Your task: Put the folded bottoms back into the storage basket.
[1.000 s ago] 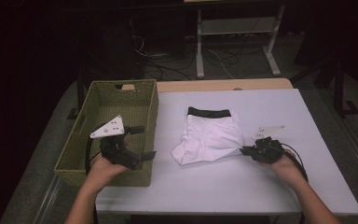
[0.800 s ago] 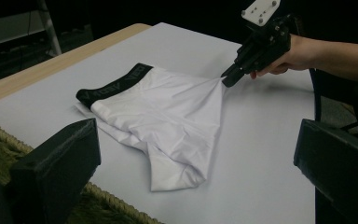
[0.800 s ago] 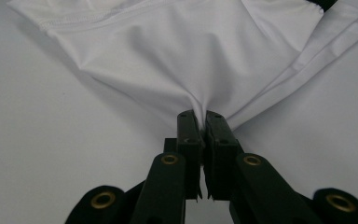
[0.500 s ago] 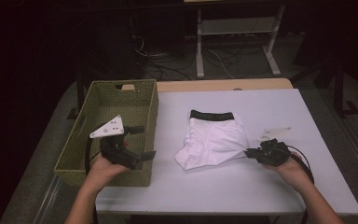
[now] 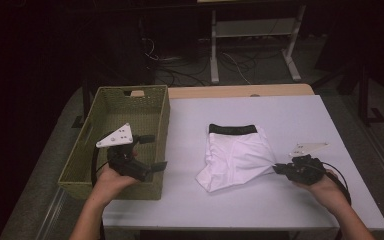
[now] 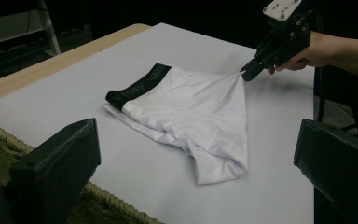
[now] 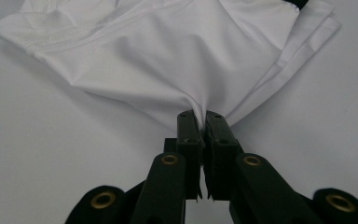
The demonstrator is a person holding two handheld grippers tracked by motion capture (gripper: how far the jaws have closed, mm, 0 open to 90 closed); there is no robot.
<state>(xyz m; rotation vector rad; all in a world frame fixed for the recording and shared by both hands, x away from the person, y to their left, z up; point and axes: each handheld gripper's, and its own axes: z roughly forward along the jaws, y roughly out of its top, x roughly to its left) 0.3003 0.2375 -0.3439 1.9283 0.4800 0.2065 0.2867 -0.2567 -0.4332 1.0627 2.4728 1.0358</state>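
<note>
While your right gripper [image 5: 278, 169], clamped shut on the white shorts [image 5: 236, 156], pulled them rightward across the tabletop [image 5: 290, 115], your open left gripper [image 5: 152, 151] waited empty over the basket [image 5: 111, 95].

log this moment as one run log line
right claw: shut on white boxer shorts with black waistband | left claw: open over green woven basket | shorts on white table

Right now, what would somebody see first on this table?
Probably the white shorts with a black waistband lying mid-table, one corner pinched tight and tugged sideways by the right gripper. Next, the green woven basket at the table's left edge, with the left gripper open above it.
</note>
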